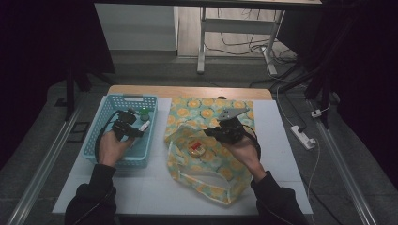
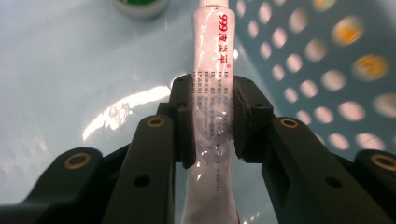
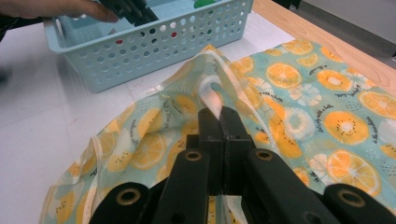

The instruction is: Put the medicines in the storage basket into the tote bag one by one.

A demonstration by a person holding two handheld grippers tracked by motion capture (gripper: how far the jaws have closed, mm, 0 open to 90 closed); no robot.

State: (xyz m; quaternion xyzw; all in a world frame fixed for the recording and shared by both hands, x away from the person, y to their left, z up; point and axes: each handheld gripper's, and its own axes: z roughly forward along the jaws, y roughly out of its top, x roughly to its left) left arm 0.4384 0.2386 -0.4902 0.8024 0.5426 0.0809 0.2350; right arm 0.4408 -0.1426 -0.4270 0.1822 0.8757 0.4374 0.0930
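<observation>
In the left gripper view the jaws of the left gripper (image 2: 212, 119) are seen pressed on the middle of a white tube (image 2: 214, 70) with red print; the tube runs up between the pads, its cap end pointing away, over the pale floor of a blue basket (image 2: 327, 56); the grip itself is not made out in the high view, where the left gripper (image 1: 133, 127) is seen inside the blue basket (image 1: 101, 136) at the table's left, with the white tube (image 1: 144, 125) a small pale sliver at its tip. A green-topped pot (image 2: 140, 5) is cut off by the top edge just left of the tube; in the high view it is placed near the basket's far wall (image 1: 143, 112).

In the right gripper view the jaws of the right gripper (image 3: 223, 123) are pressed together, and the pale edge strip of a fruit-print cloth bag (image 3: 299, 84) is pinched between them and lifted into a ridge; in the high view the right gripper (image 1: 220, 132) is seen over the bag (image 1: 197, 110), which is spread on a white table top (image 1: 286, 154); a round tin with a red label (image 1: 195, 147) is shown inside the bag's open mouth, hidden from the right gripper view by the raised cloth. The basket's perforated wall stands between that camera and the tube; a hand (image 3: 56, 8) is seen over its rim. A power strip (image 1: 302, 137) lies on the floor to the right.
</observation>
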